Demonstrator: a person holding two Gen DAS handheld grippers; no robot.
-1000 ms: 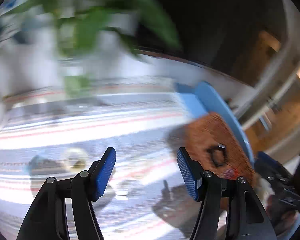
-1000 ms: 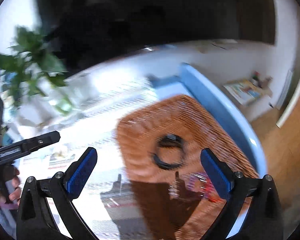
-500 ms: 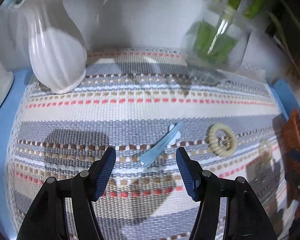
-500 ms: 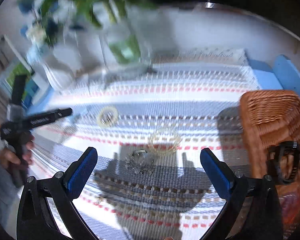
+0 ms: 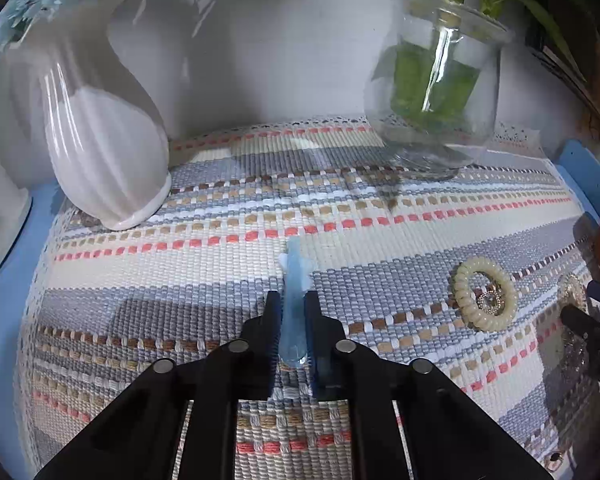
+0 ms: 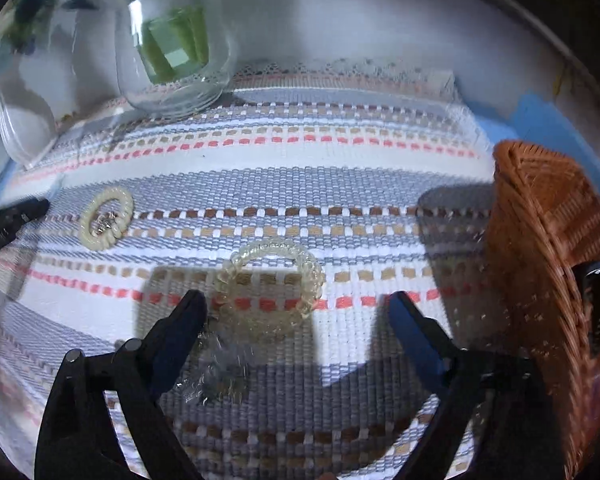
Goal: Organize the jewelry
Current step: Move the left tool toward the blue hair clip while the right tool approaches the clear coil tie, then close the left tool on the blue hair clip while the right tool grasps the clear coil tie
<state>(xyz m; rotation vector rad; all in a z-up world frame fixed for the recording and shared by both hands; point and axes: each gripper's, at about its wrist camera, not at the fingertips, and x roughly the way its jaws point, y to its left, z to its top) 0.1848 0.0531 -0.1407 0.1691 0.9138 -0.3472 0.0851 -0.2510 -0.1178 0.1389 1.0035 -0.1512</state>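
At the far left of the woven striped mat [image 5: 380, 240], a white ribbed vase [image 5: 104, 140] is seen, and a glass vase [image 5: 432, 92] with green stems is placed at the far side, more to the right. Both are standing upright on the mat.

Near the middle of the left wrist view, the left gripper [image 5: 293, 316] is pressed together on a pale blue hair clip [image 5: 294, 300]. The clip is pinched between the blue pads, and its far end is pointing away over the mat. Whether the clip is already lifted cannot be told.

To the right of it, a cream spiral hair tie [image 5: 485, 295] with a small sparkling piece inside its ring is lying flat on the mat, apart from the clip.

In the right wrist view, the right gripper [image 6: 296, 308] is spread wide and nothing is held in it. A clear yellowish spiral hair tie [image 6: 270, 284] is lying just beyond the fingers, between them, and a glittering piece [image 6: 216, 376] is lying near the left finger; it is too blurred to be named.

At the far right, the wicker basket [image 6: 540, 220] is placed on the blue tabletop [image 6: 540, 120]. A black item [image 6: 596, 300] is already inside it.

The task is judged to be at an early stage: one thing is stored, one is gripped, and at least three pieces are left on the mat.
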